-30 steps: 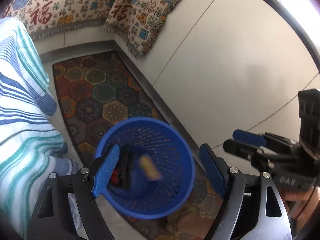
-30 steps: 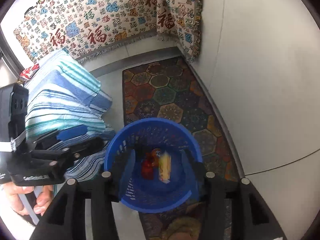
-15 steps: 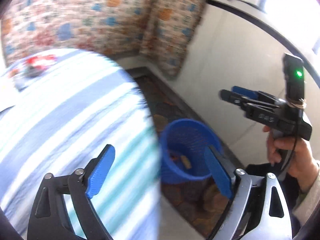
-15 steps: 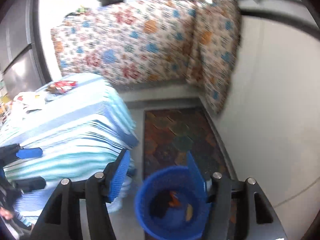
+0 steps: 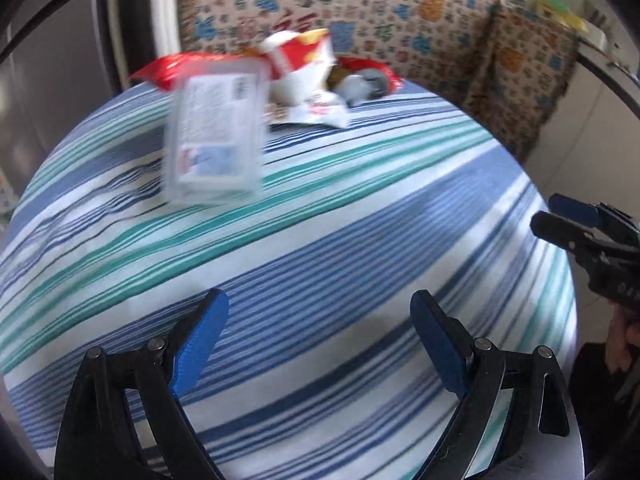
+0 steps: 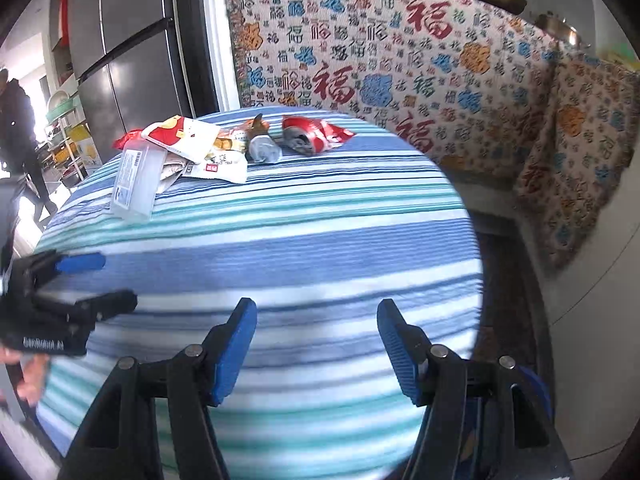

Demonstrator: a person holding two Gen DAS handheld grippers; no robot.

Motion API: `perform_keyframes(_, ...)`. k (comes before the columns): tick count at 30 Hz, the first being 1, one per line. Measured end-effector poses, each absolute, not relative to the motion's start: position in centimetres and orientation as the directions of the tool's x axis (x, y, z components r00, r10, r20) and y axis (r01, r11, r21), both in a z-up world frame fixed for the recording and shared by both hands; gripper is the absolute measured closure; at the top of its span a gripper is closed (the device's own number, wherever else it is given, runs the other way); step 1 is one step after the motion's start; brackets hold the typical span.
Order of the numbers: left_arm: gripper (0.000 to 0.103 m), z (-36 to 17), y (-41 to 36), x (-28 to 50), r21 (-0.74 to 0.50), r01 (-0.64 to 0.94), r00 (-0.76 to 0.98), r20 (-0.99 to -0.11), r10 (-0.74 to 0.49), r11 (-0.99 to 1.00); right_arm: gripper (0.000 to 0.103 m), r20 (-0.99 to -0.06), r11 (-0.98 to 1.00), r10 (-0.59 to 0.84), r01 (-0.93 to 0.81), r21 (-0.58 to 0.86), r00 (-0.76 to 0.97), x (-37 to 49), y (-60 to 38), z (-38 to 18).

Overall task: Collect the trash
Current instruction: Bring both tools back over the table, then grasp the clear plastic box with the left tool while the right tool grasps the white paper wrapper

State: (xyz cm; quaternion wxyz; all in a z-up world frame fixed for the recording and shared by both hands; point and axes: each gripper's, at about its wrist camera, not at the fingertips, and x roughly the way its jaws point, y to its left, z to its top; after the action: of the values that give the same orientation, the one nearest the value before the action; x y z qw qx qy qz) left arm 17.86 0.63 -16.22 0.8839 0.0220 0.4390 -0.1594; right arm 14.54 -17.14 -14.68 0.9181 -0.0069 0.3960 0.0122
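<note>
On the far part of the blue-striped table (image 5: 360, 216) lies the trash: a clear plastic box (image 5: 216, 140) with a label, red and white wrappers (image 5: 304, 68) and a crushed red can (image 5: 362, 80). The right wrist view shows the same box (image 6: 134, 180), wrappers (image 6: 188, 140), a grey crumpled piece (image 6: 262, 148) and the can (image 6: 312, 134). My left gripper (image 5: 318, 340) hangs open over the near cloth with nothing in it. My right gripper (image 6: 318, 344) is also empty, its jaws opening. Each gripper shows in the other's view, the right gripper (image 5: 550, 214) and the left gripper (image 6: 100, 282).
A patterned cloth (image 6: 400, 60) covers the counter behind the table, with pans on top. A steel fridge (image 6: 132, 60) stands at the back left, and a person (image 6: 16, 120) walks beyond it. A dark patterned rug (image 6: 504, 280) lies on the floor to the right of the table.
Both grippers have swung from above the blue basket on the floor up over the striped table. The basket has left view and the trash pile has come in. The right jaws have widened.
</note>
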Motion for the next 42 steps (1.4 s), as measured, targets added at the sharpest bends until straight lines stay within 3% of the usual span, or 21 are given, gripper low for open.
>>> perform_keyframes(8, 0.005, -16.5, 2.7, 19.4, -0.045, 0.239, 0.583, -0.792, -0.181, 0.97, 0.039, -0.794, 0.999, -0.01, 0.045, 0.022, 0.608, 20.4, -13.8, -17.3)
perform_keyframes(14, 0.0, -16.7, 2.4, 19.5, 0.006, 0.238, 0.574, -0.807, -0.136, 0.971, 0.032, -0.774, 0.996, -0.073, 0.085, -0.025, 0.629, 22.6, -12.9, -17.9)
perform_keyframes(19, 0.0, -16.7, 2.4, 19.6, 0.004, 0.236, 0.574, -0.808, -0.136, 0.972, 0.023, -0.779, 0.997, -0.054, 0.074, -0.009, 0.625, 23.1, -13.0, -18.0)
perform_keyframes(28, 0.0, -16.4, 2.4, 21.5, -0.004, 0.226, 0.575, -0.806, -0.137, 0.974, 0.022, -0.78, 0.997, -0.056, 0.072, -0.014, 0.623, 23.2, -13.1, -18.0)
perform_keyframes(38, 0.001, -14.8, 1.9, 25.2, -0.081, 0.218, 0.634, -0.746, -0.204, 0.973, 0.022, -0.78, 0.997, -0.056, 0.072, -0.014, 0.623, 23.3, -13.1, -18.1)
perform_keyframes(40, 0.004, -14.7, 1.5, 25.2, -0.068, 0.215, 0.657, -0.728, -0.196, 0.974, 0.022, -0.78, 0.997, -0.056, 0.072, -0.014, 0.624, 23.3, -13.2, -18.1)
perform_keyframes(42, 0.033, -14.5, 1.4, 25.2, -0.078, 0.223, 0.657, -0.724, -0.209, 0.972, 0.022, -0.78, 0.997, -0.056, 0.072, -0.014, 0.624, 23.3, -13.2, -18.1)
